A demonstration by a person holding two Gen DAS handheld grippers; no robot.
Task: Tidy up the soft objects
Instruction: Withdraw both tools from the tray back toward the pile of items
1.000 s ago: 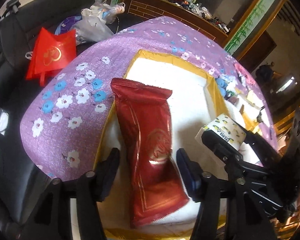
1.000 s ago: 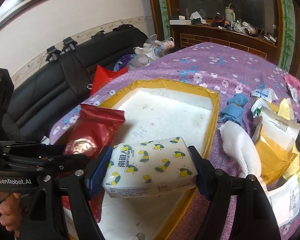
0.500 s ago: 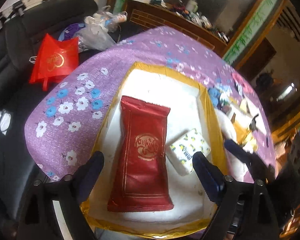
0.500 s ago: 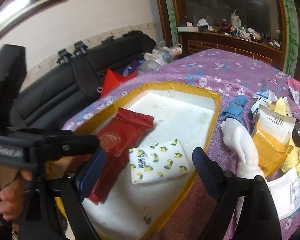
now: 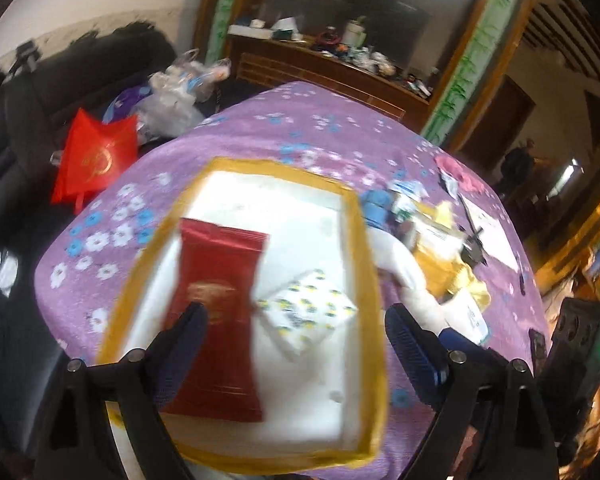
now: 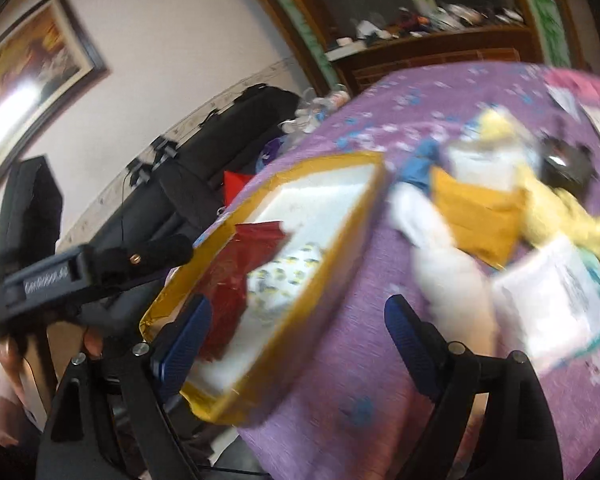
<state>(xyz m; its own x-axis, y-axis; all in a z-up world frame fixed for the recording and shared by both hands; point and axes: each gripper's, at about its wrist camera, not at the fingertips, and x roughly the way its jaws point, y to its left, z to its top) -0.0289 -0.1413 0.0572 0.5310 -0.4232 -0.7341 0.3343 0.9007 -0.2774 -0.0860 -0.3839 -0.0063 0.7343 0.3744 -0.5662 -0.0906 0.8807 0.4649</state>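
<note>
Left tool (image 5: pixel 296 332) stood wide open above the tray (image 5: pixel 364 248), gripping nothing. Red packet (image 5: pixel 216 304) and tissue pack (image 5: pixel 308 312) lay side by side inside the tray, touching. Right tool (image 6: pixel 298 332) was also open and empty, over the purple surface (image 6: pixel 340 360) beside the tray; white towel (image 6: pixel 448 276) just beyond.

A glossy red packet (image 5: pixel 218 312) with a gold emblem is lying in the white tray (image 5: pixel 364 264) with its golden-yellow rim, beside a white tissue pack (image 5: pixel 306 312) dotted with yellow and green lemons. The tabletop (image 5: pixel 260 136) is wearing a purple cloth with white and blue flowers. A white towel (image 6: pixel 448 276), a blue cloth (image 6: pixel 420 164) and a mustard-yellow pouch (image 6: pixel 480 212) are showing nearby.
</note>
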